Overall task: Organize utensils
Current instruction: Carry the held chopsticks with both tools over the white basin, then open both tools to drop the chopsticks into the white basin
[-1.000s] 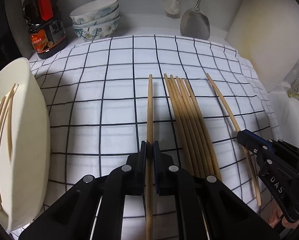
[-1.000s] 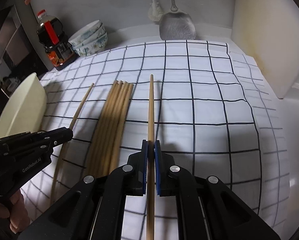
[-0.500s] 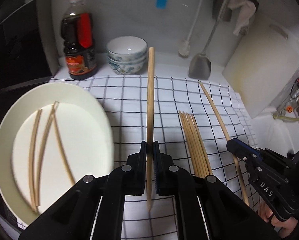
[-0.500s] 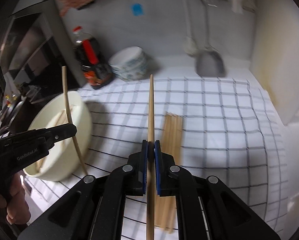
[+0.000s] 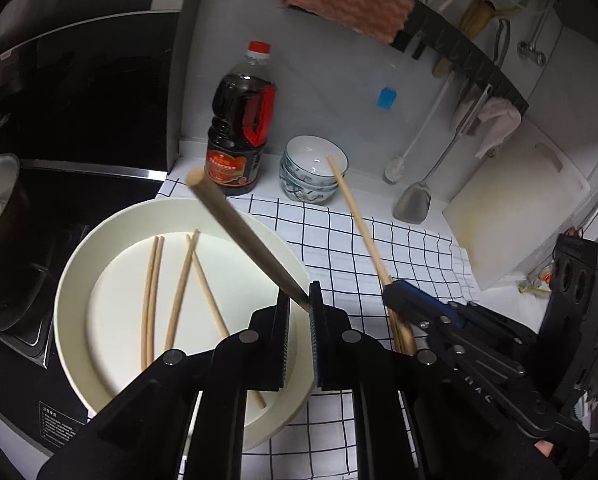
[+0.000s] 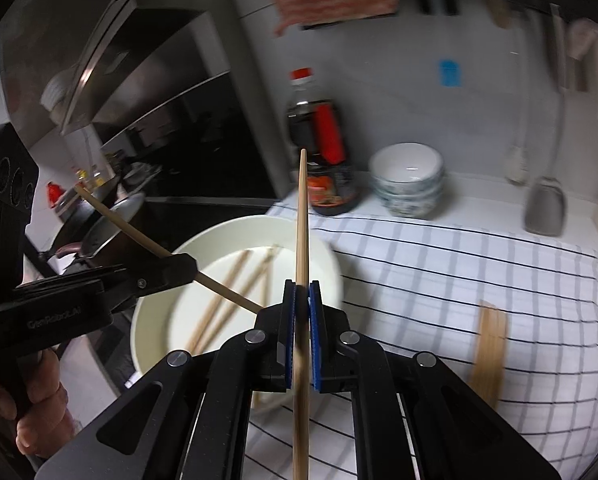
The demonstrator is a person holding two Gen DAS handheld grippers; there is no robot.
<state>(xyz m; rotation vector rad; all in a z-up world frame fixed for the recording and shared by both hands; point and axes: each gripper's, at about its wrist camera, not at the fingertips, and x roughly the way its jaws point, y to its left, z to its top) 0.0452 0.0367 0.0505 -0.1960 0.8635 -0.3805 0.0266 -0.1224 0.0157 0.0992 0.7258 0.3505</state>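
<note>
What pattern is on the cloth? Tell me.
The cloth is white with a thin black grid of squares; it shows sharpest in the left wrist view.

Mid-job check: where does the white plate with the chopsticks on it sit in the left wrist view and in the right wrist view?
Left wrist view: the white plate fills the lower left, ahead of the gripper, beside the stove.
Right wrist view: the plate lies at centre, left of the checked cloth, blurred.
Shared landmark: the dark sauce bottle with the red cap stands just behind the plate in both.
</note>
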